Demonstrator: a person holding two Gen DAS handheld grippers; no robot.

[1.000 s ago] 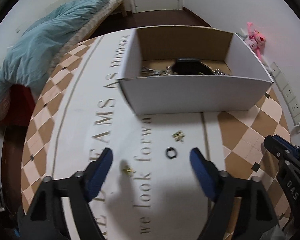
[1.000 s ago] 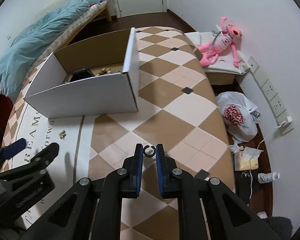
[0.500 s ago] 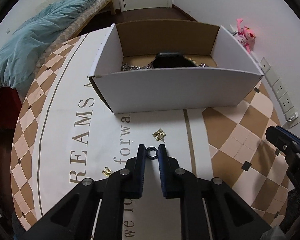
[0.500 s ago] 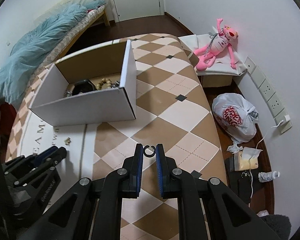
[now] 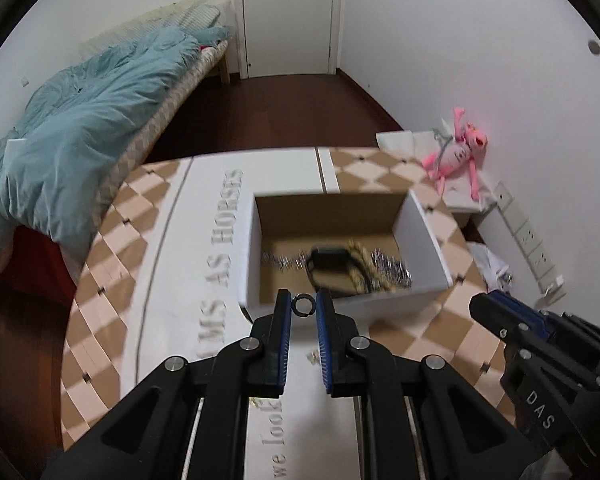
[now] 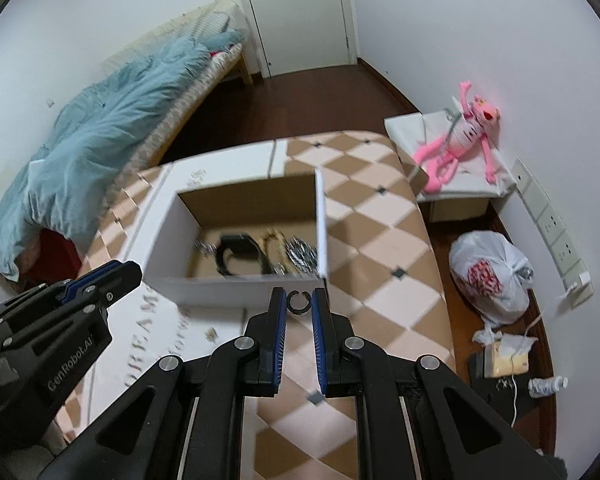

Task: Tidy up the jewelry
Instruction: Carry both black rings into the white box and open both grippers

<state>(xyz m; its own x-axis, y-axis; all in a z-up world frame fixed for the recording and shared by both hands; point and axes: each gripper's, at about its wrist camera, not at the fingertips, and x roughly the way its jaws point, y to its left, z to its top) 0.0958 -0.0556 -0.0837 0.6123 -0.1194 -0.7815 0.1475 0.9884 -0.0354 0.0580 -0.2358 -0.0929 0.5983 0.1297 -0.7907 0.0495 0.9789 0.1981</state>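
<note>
My left gripper (image 5: 303, 305) is shut on a small black ring (image 5: 303, 304) and holds it above the near wall of the white cardboard box (image 5: 424, 220). My right gripper (image 6: 298, 302) is shut on a second black open ring (image 6: 298, 303), also raised near the box's front wall (image 6: 236, 290). Inside the box lie a black bracelet (image 6: 236, 254), silver chains (image 6: 300, 254) and a gold chain (image 5: 358, 264). Small gold earrings (image 6: 211, 334) lie on the tablecloth in front of the box; one shows in the left wrist view (image 5: 312, 357).
The table (image 6: 380, 240) has a diamond-pattern cloth with lettering. A bed with a blue duvet (image 5: 80, 120) stands to the left. A pink plush toy (image 6: 464, 136) lies on a white stand at right. A plastic bag (image 6: 488, 272) and tissue box (image 6: 504, 356) are on the floor.
My left gripper closed on the black ring on the cloth and lifted it toward the box. My right gripper rose and moved toward the box with its ring.
</note>
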